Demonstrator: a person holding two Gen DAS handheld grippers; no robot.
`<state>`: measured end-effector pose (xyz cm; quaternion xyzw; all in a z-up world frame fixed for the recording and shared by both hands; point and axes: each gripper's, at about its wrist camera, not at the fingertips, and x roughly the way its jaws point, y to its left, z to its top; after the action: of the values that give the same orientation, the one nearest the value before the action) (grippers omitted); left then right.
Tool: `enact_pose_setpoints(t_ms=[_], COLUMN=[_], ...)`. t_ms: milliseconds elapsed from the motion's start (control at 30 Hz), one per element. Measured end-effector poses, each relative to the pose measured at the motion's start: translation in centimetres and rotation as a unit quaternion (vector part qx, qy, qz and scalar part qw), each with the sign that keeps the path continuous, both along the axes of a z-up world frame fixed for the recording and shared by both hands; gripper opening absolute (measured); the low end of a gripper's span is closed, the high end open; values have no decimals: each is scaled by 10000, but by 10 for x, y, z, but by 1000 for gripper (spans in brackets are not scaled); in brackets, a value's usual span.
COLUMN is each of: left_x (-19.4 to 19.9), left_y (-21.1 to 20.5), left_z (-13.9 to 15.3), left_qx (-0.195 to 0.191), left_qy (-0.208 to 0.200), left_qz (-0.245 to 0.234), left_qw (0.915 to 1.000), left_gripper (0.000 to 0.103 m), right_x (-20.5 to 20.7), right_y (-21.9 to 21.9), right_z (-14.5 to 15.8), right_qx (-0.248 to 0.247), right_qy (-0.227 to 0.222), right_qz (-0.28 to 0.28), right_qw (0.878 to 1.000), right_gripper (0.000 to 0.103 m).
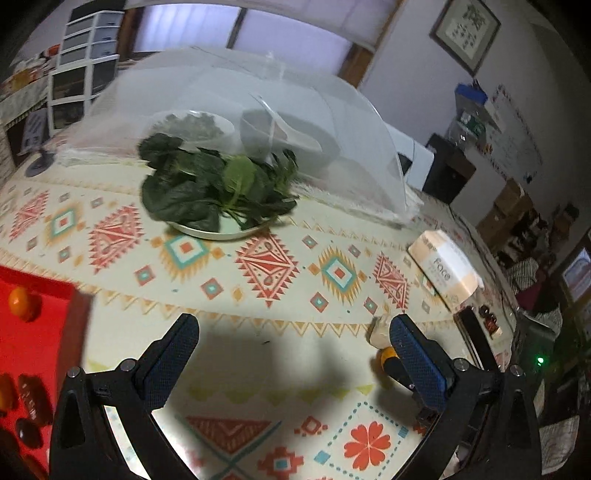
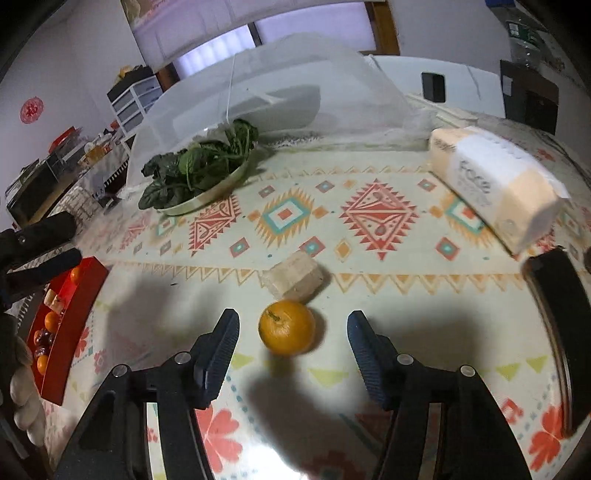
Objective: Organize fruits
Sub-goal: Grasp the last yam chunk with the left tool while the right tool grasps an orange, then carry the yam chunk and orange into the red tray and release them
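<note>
Greens plate (image 2: 207,197) by mesh cover (image 2: 295,85); tissue pack (image 2: 495,184) rt.

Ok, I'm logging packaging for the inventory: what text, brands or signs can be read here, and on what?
"Face": large print on the tissue pack; the smaller lines under it are too blurred to read.
Red round paper sign on the wall: one character, too small to read.
Framed picture: marks blurred, unreadable.
Wall chart: print too small to read.

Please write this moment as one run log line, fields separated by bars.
right gripper: open, orange between fingers, untouched | left gripper: open, empty | red tray: holds fruit
</note>
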<state>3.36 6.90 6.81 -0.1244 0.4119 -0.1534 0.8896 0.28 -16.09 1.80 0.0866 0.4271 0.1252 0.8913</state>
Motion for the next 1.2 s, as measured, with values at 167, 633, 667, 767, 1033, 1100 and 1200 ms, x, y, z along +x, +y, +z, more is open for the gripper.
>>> enact_pose_setpoints(t_ms=[167,633,667,767,1033,1100,1200], left_x=[16,39,39,36,16,8,-11], left_y=[-30,-128,-133,-142,-131,-114,-82], left_z=[-17,-58,-58,-59,-52,-45,-32], left_qx=[10,624,744,913,1075,916,646], left_qy=[220,414,331,262,100,87,37], left_qz=[-361,-1604,-1603,-1690,-1411,-1235,-944], left_qw=[9991,9842,9837,9810,9841,9881,9934], left_gripper=[103,57,52,27,26,26,26], right_x=[-5,-31,-31,-32,-32,-32,-34], right_y=[-3,-58,-60,-63,-64,-65,-65], right_z=[-2,6,6,7,3,3,5], right_qx=[66,558,591,665,733,712,630], right_qy=[46,-194,-195,-203,-176,-202,-300], right_qz=[-20,-747,-780,-812,-836,-871,-942], right_qw=[10000,9955,9950,9943,9936,9935,9931], right_gripper=[35,36,36,36,36,36,36])
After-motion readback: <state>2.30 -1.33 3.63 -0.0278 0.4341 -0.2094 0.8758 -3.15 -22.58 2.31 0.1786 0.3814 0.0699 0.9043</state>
